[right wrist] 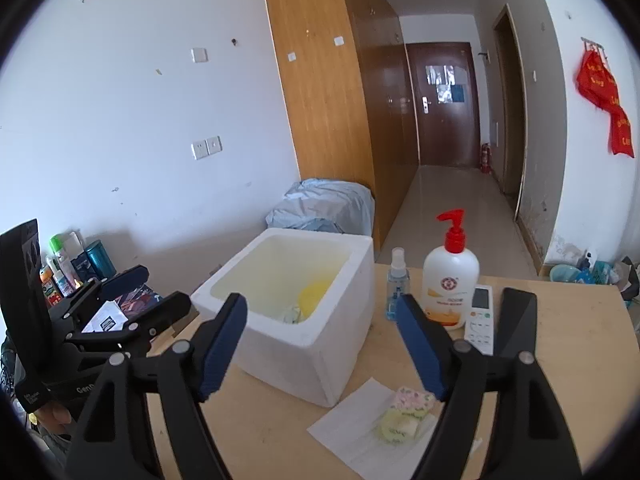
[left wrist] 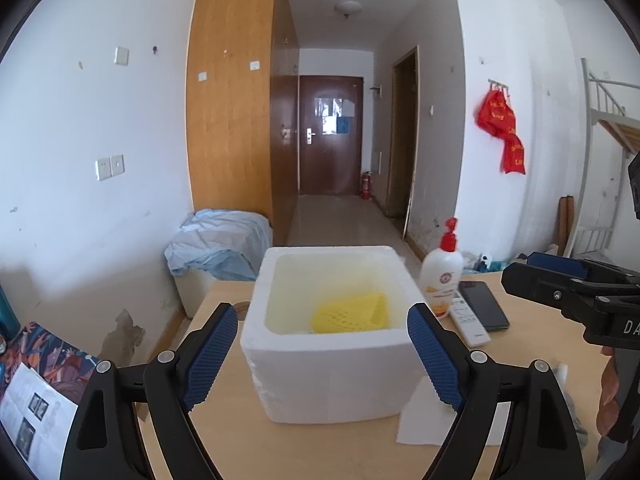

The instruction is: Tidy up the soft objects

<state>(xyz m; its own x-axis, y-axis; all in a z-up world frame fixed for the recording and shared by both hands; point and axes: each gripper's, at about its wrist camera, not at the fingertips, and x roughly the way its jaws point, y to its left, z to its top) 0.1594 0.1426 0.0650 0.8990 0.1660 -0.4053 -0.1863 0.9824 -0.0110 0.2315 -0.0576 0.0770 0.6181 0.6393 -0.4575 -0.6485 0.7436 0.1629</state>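
Left gripper (left wrist: 320,356): fingers wide, nothing between them; hangs in front of the box, pointing over its near wall.
Right gripper (right wrist: 322,348): fingers wide and empty; aimed past the box's right corner.
Box (left wrist: 328,376): white foam, open top, on the worktop (right wrist: 560,360). Holds a yellow sponge (left wrist: 348,314); right view shows a pale crumpled item beside it, too small to identify.
Soft item left out: pastel cloth bundle (right wrist: 406,414) on a paper sheet (right wrist: 352,424), just right of the box's near corner, below the right gripper.
Bystanders: pump bottle (right wrist: 450,284), spray bottle (right wrist: 397,284), remote (right wrist: 480,316), phone (right wrist: 516,320), all close behind the bundle.
Stage (judged): at least one item boxed, the bundle still to go.
Risk 1: fingers pinch the paper along with the bundle; the sheet rides into the box.
Risk 2: loose bundle, probably several pieces; a shallow grip may shed part of it mid-carry.
Risk 3: light foam box; a finger knock on its wall would shift it.
Risk 4: a wide swing could tip the pump bottle.
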